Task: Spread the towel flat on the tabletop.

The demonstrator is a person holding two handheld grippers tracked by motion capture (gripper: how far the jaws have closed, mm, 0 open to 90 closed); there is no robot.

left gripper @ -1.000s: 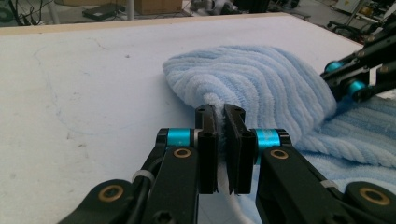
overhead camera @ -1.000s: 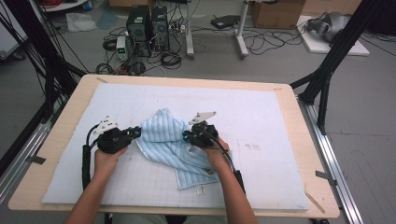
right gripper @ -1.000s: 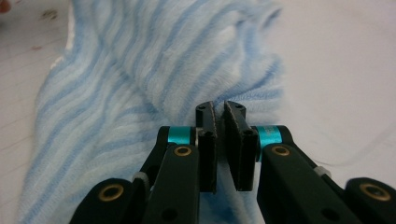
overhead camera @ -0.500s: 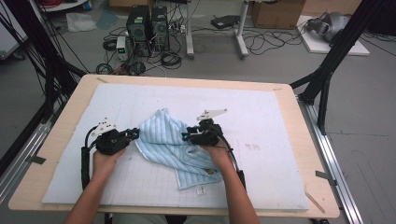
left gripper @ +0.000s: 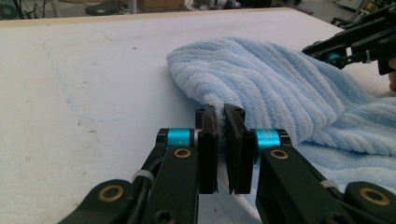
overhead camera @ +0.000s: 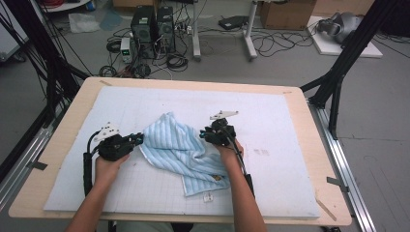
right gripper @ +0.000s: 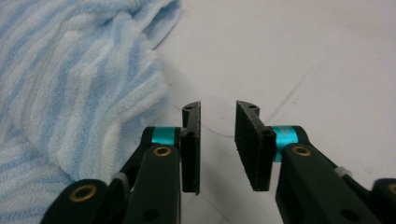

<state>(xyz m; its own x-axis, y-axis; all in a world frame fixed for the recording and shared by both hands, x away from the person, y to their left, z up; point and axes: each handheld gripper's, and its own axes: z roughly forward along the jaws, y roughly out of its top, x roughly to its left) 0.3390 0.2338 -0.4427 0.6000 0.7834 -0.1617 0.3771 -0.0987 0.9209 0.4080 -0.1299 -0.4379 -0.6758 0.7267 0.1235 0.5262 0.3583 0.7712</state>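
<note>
Left gripper (left gripper: pixel 223 140): jaws pinched on a fold at the towel's left edge, the same grip and spot as a second ago.
Right gripper (right gripper: pixel 217 142): a second ago shut on the towel's right side; it has since let go, and its jaws, just closing again, stand a narrow gap apart with nothing between, beside the cloth.
Towel (overhead camera: pixel 181 150): light blue and white ribbed terry, soft, rumpled, bunched mid-table between the hands.
Mat (overhead camera: pixel 290 159): white, flat, faintly gridded, over a pale wooden table (overhead camera: pixel 58 164).

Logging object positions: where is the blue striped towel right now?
In the high view the towel lies crumpled at the middle of the white mat, between both grippers, its left edge pinched by the left gripper.
</note>
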